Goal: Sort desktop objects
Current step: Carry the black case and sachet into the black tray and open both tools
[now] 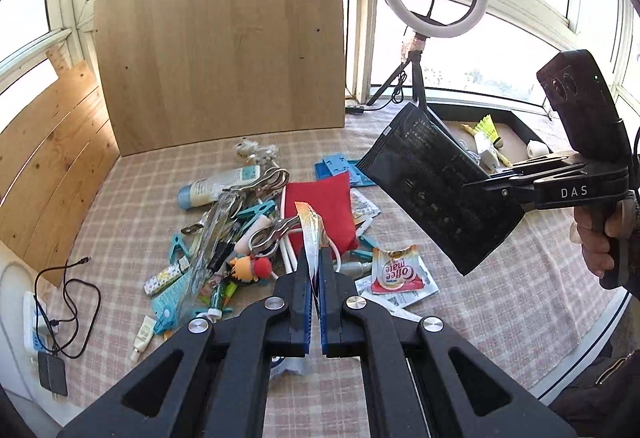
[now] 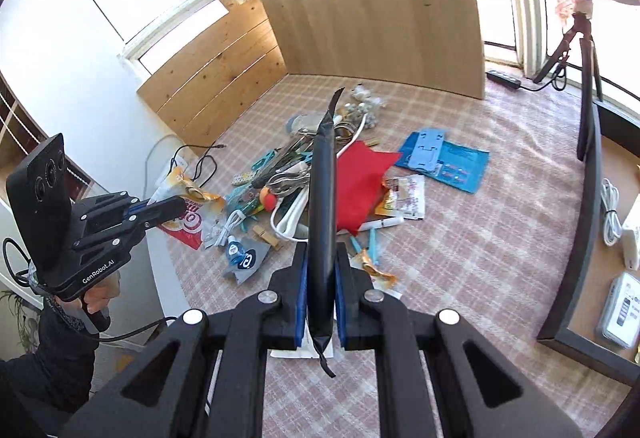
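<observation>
My left gripper [image 1: 316,270] is shut on a thin orange, white and red sachet [image 1: 310,234], seen edge-on and raised over the pile. The right wrist view shows that left gripper [image 2: 176,207] at the left, clamping the same sachet [image 2: 190,220]. My right gripper [image 2: 322,258] is shut on a black pouch [image 2: 322,190], which stands edge-on between its pads. From the left wrist view, the right gripper [image 1: 486,184] holds the broad black pouch [image 1: 436,190] above the table's right side. A pile of mixed small objects [image 1: 248,238] lies on the checked tablecloth [image 1: 500,298].
A dark-rimmed tray [image 2: 586,206] with cables and small boxes sits at the right. In the pile are a red cloth [image 1: 324,206], a Coffee mate sachet [image 1: 396,270], clips and tubes. A ring light tripod [image 1: 416,78] and wooden board [image 1: 220,50] stand behind. A power strip with cable [image 1: 44,322] lies left.
</observation>
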Demonstrator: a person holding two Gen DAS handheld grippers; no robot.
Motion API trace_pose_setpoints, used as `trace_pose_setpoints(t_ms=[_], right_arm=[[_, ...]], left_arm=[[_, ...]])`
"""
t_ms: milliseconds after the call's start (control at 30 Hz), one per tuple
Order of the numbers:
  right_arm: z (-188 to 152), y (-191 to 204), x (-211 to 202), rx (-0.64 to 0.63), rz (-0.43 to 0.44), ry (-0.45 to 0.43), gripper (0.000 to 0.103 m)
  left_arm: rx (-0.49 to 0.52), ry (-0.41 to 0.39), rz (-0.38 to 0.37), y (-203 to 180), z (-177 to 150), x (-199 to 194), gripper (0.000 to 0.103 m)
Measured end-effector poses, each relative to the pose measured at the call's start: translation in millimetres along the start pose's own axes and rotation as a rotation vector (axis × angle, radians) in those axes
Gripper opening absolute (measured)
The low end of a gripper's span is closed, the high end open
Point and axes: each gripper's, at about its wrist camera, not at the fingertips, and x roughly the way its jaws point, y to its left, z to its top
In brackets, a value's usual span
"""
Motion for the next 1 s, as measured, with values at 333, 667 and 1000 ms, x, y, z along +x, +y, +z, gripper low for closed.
trace_pose_setpoints(t_ms=[333,667,1000], right_arm=[[-8.2,-138.0,-113.3,0.201,-0.277,-0.204,0.011],[-50.0,-252.5,-166.7,0.388,-0.454,-0.223,0.011],[-57.7,-296.8,-177.0,0.432,-0.528,-0.220,0.011]], left_arm=[[0.188,-0.061,-0.164,-120.9,109.0,61.4,0.002],[0.261,0.057,-0.327,-231.1,138.1,144.2,0.002],[0.280,0.119,-0.326,-261.6,138.0,179.4,0.002]])
